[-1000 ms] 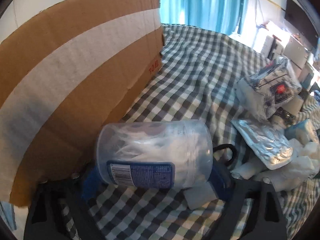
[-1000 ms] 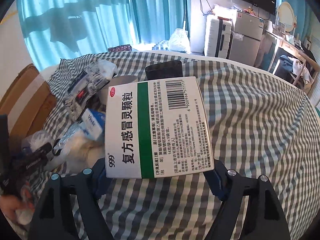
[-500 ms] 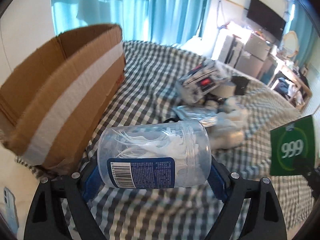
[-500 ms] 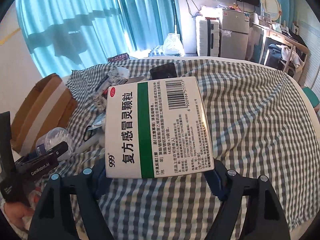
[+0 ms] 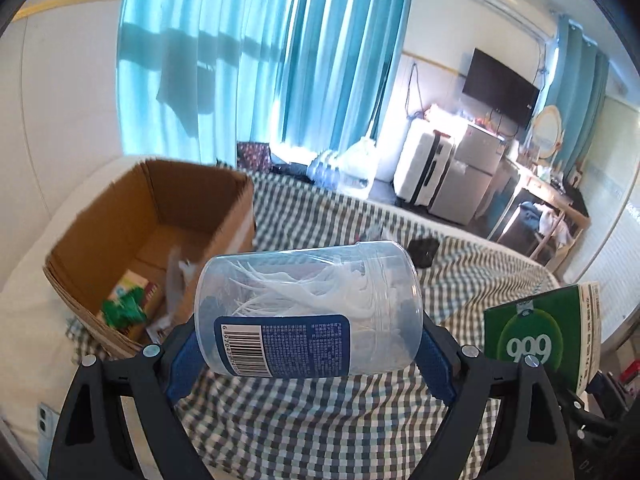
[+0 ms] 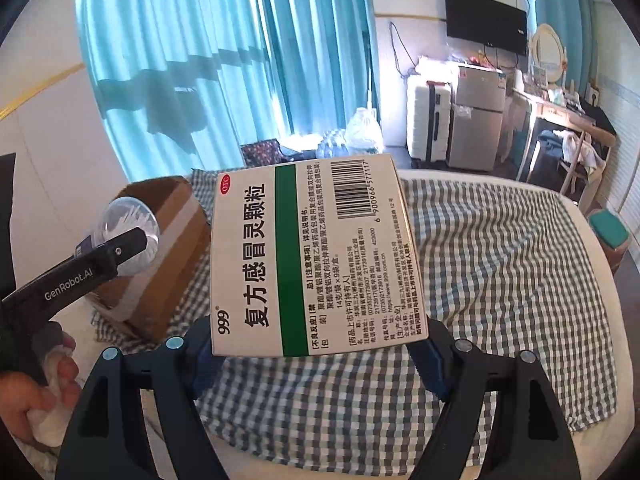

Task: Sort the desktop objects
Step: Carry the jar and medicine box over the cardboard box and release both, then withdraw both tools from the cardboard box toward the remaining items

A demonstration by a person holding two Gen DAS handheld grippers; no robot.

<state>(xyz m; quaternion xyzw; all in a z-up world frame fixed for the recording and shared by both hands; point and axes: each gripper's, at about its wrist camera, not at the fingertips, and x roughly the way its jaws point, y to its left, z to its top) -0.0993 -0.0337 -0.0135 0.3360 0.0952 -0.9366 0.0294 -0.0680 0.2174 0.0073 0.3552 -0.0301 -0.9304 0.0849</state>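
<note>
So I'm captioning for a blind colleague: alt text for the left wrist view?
The left gripper holds a clear jar of white picks sideways above a checked cloth. An open cardboard box sits to the left; a green 999 box shows at right.

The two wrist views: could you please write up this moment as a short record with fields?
left gripper: shut on the clear floss-pick jar, lying sideways between the pads
right gripper: shut on the white-and-green medicine box
cardboard box: open, on the checked cloth, left of the jar
inside cardboard box: a green packet and some white bits
both items: held in the air
</note>
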